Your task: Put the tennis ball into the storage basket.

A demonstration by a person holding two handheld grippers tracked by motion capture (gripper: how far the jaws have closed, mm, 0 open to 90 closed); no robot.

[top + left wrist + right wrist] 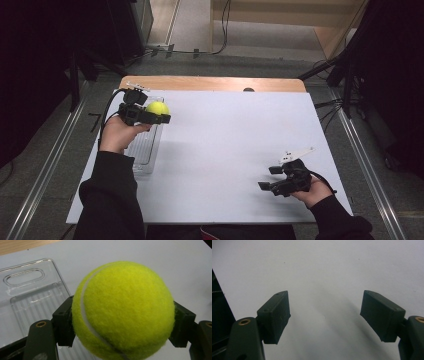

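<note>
From above, my left gripper (pixel 159 117) clamps a yellow tennis ball (pixel 157 107) over the far end of a clear plastic tray (pixel 143 150) at the left edge of the white table (pixel 225 150). My right gripper (pixel 270 177) sits well apart near the front right corner, its jaws spread with nothing between them.

In the left gripper view, the tennis ball (pixel 123 310) is pinched on both sides by the black pads (pixel 63 325), its white seam curving down the left (fuzz sharp in close-up); the tray (pixel 32 295), ribbed with a slotted handle, lies below and behind.

In the right gripper view, my right gripper (pixel 324 317) is wide open above bare table (pixel 324 270).
</note>
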